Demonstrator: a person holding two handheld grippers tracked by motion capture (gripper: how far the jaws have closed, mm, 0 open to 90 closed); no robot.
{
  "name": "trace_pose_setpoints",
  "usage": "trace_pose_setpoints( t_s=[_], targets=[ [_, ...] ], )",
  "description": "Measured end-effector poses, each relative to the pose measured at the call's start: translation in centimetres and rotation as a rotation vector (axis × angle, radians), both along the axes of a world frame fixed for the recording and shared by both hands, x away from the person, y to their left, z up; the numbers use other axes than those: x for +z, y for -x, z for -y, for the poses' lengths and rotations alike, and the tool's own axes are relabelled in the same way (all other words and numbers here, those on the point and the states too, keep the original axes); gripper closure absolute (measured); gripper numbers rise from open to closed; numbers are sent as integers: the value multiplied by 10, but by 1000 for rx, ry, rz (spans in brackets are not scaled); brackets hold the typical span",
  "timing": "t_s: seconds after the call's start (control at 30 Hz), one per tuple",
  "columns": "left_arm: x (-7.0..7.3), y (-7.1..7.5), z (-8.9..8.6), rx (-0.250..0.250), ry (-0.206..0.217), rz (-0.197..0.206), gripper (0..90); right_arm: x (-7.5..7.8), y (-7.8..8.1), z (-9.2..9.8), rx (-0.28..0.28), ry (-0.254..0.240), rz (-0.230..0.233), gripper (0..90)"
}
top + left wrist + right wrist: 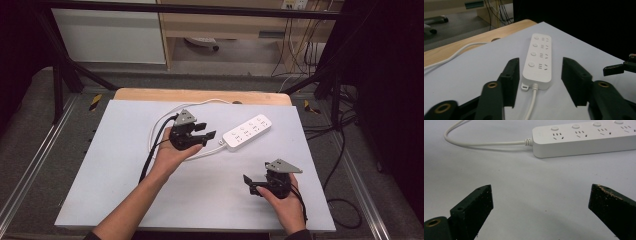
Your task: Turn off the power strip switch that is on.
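Note:
A white power strip (247, 131) with several sockets and buttons lies at an angle on the pale mat, right of centre. Its white cord (165, 117) loops off to the left and back. My left gripper (207, 133) is open, its jaws pointing at the cord end of the power strip (537, 60), which lies just ahead between them with the cord (532, 102) running under. My right gripper (248, 184) is open near the front right, jaws wide apart over bare mat; the power strip (584, 140) lies farther ahead with its cord (481, 143) curving left.
The pale mat (125, 190) covers a wooden table (150, 94) whose back edge shows. Black frame bars and cables (345, 150) surround the table. Black gripper cables (150, 155) trail along the left forearm.

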State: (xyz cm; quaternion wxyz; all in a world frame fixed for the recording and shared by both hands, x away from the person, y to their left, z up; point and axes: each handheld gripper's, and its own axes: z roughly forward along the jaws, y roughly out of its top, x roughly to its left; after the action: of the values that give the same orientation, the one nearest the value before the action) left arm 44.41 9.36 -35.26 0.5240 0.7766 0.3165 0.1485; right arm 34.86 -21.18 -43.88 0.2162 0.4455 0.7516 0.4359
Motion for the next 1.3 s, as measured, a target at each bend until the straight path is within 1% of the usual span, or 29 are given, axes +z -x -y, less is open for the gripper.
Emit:
trace_pose_setpoints(
  t_s=[0.17,0.33,0.37,0.43,0.5,0.63,0.83,0.9,1.0,1.13,1.3],
  targets=[
    [4,12,-14,8,24,5,341,-1,-1,0,2,6,0,59],
    [9,22,-29,40,47,1,209,-1,-1,-1,2,8,-1,49],
    [10,24,-31,43,48,-1,174,-1,-1,-1,0,6,0,47],
    [11,28,-36,50,48,4,136,-1,-1,-1,-1,7,0,43],
    [13,31,-41,58,52,1,96,-1,-1,-1,-3,6,-1,43],
    [15,38,-50,68,49,9,65,-1,-1,-1,-3,5,-3,41],
    [16,50,-65,76,58,32,61,-1,-1,0,-5,6,-3,37],
    [16,55,-71,83,55,43,60,-1,-1,1,-4,5,-2,37],
    [15,61,-82,91,59,42,59,-1,-1,1,-7,5,-1,37],
    [17,68,-96,104,47,52,57,-1,0,1,-6,7,-1,37],
    [22,77,-116,127,63,63,51,-1,0,1,-3,10,4,34]
  ],
)
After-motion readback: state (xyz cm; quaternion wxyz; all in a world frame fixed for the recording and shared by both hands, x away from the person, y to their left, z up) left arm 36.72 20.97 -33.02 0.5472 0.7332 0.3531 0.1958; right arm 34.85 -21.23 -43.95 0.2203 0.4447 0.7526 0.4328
